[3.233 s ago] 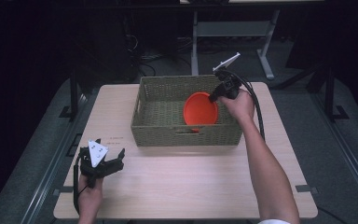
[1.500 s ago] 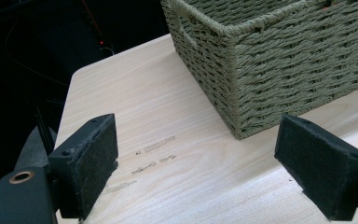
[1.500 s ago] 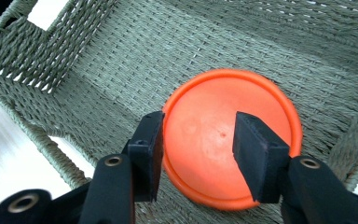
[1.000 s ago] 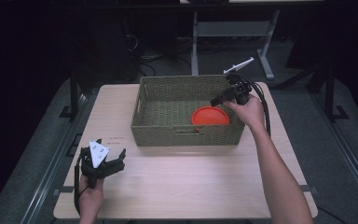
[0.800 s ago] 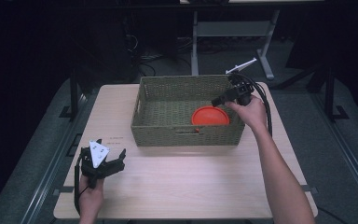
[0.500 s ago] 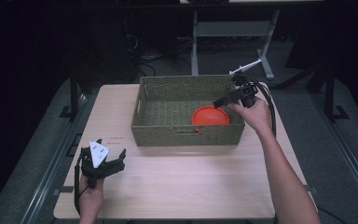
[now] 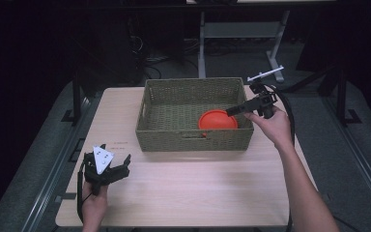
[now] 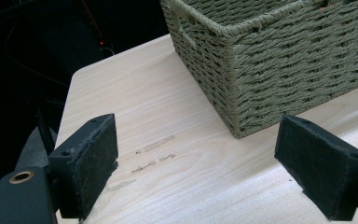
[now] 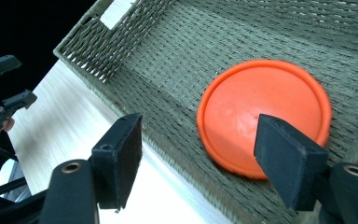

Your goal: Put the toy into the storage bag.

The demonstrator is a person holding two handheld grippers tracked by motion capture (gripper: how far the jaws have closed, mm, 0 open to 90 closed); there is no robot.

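Orange plate (image 7: 218,119) sits flat in the woven basket (image 7: 193,140), right tool (image 7: 236,110) wide open above it, left tool (image 7: 110,166) open and empty on the table (image 7: 198,188).

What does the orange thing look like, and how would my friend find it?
Look at the green woven basket on the wooden table. Lying flat on its floor, in the corner nearest the right gripper, is a round orange plate, the only brightly coloured thing there.
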